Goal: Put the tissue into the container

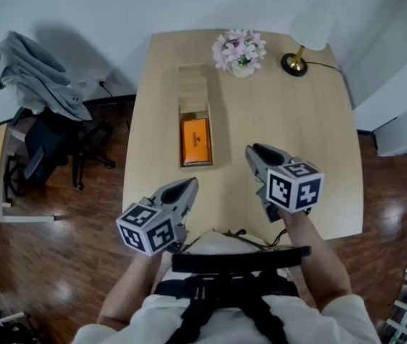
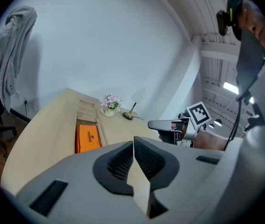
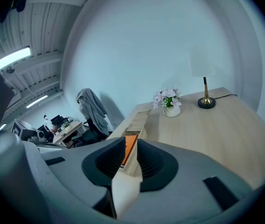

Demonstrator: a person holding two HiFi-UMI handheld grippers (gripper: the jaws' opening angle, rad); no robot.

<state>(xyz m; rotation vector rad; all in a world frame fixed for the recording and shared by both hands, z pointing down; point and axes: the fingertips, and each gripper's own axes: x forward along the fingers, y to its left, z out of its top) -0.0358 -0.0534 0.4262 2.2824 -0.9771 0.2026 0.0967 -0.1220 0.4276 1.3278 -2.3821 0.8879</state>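
Pale wood bench (image 1: 282, 120): orange tissue pack (image 1: 195, 140) lies inside container (image 1: 193, 84). I see left claw (image 1: 190, 184) closed, empty; right claw (image 1: 253, 152) barely parted, gripping nothing.

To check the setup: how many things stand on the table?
3: a wooden container left of centre, a flower pot at the far edge, a lamp at the far right. Near edge partly hidden.

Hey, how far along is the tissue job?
Looks done: the orange tissue pack lies inside the wooden container. In hand: nothing; left gripper shut, right gripper slightly apart, both empty over the table. Left: apparently nothing.
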